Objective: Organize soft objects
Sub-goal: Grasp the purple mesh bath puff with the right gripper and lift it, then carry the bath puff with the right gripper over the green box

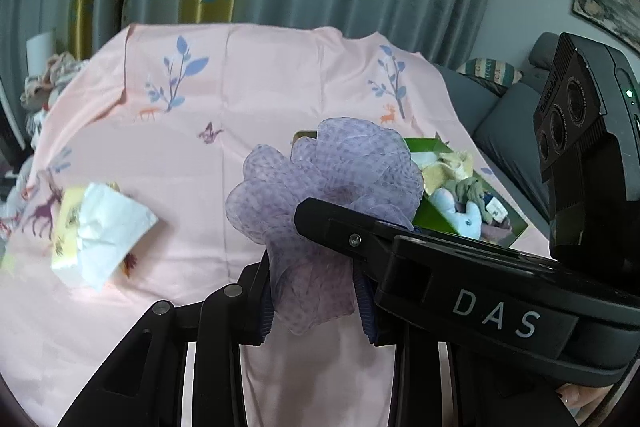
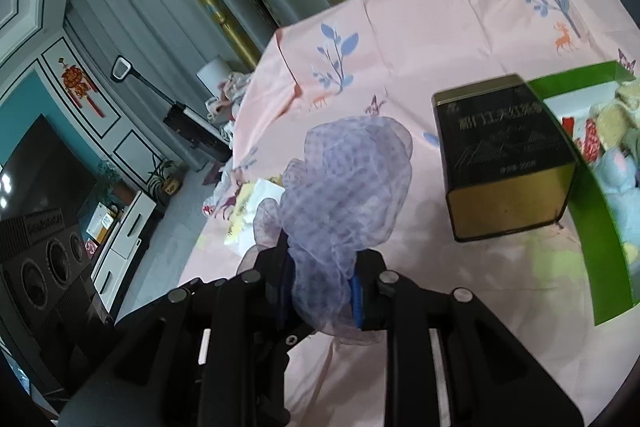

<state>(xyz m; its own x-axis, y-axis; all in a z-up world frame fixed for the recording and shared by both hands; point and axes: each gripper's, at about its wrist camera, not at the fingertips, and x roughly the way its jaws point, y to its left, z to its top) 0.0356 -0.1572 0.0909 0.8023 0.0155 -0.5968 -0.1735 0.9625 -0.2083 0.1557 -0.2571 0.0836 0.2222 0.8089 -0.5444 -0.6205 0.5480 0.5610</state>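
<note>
Pink sheet [image 1: 240,75], green box [image 2: 600,227] of plush toys [image 1: 466,215], both jaws gripping mesh pouf [image 1: 332,187].

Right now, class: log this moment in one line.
held: purple mesh pouf | by: left gripper, right gripper | target: green box

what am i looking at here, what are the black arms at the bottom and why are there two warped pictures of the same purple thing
No robot here: a person holds a black two-finger gripper in each hand, and each gripper carries a wide-angle camera looking along its fingers, which warps the view. One picture is from the left gripper, the other from the right gripper. Both are shut on the same lilac mesh bath puff, held above a pink sheet printed with leaves and deer. In the left view the other gripper crosses the picture. On the sheet lie a black and gold tin box, a green cardboard box of soft toys and cloths and a yellow pack of white tissues.
</note>
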